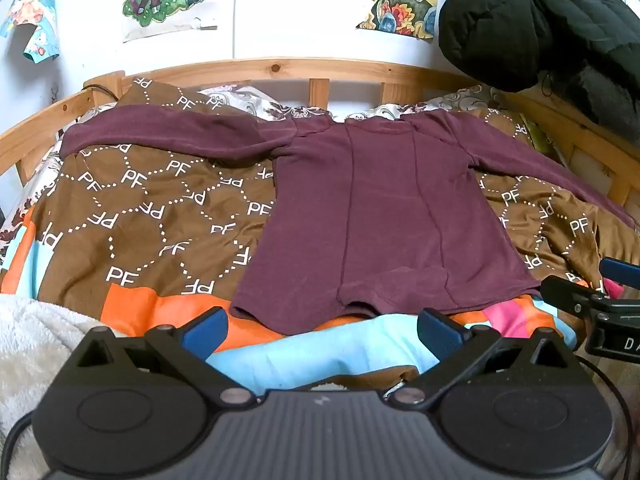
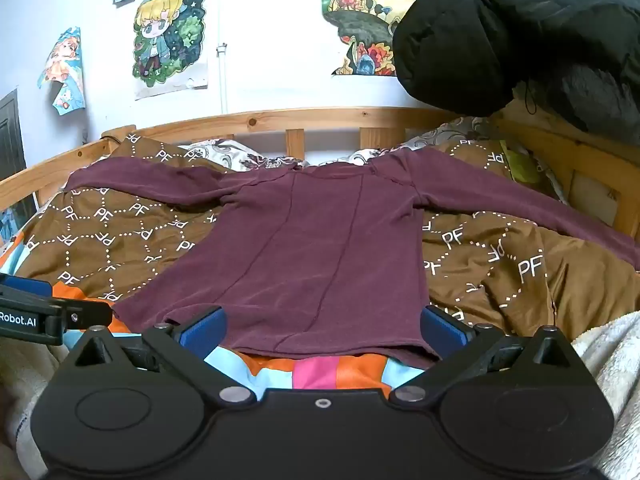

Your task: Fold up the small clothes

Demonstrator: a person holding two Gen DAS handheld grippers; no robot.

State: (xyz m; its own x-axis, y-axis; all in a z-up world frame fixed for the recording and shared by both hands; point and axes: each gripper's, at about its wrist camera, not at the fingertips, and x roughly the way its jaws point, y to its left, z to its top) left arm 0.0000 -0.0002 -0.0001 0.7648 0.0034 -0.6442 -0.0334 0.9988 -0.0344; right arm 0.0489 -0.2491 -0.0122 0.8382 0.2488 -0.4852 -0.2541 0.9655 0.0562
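A maroon long-sleeved top point(image 1: 380, 216) lies flat on the bed with both sleeves spread out sideways and its hem toward me; it also shows in the right wrist view point(image 2: 320, 248). My left gripper point(image 1: 322, 330) is open and empty, just short of the hem's left part. My right gripper point(image 2: 322, 330) is open and empty at the hem's right part, its blue fingers to either side of the hem edge. The right gripper also shows at the right edge of the left wrist view point(image 1: 592, 292).
The top rests on a brown "PF" patterned bedspread point(image 1: 152, 216) with orange, blue and pink patches. A wooden bed rail point(image 1: 280, 68) runs behind. A black padded jacket point(image 1: 540, 20) hangs at the upper right. White fleece blanket point(image 1: 36, 340) lies at the near edge.
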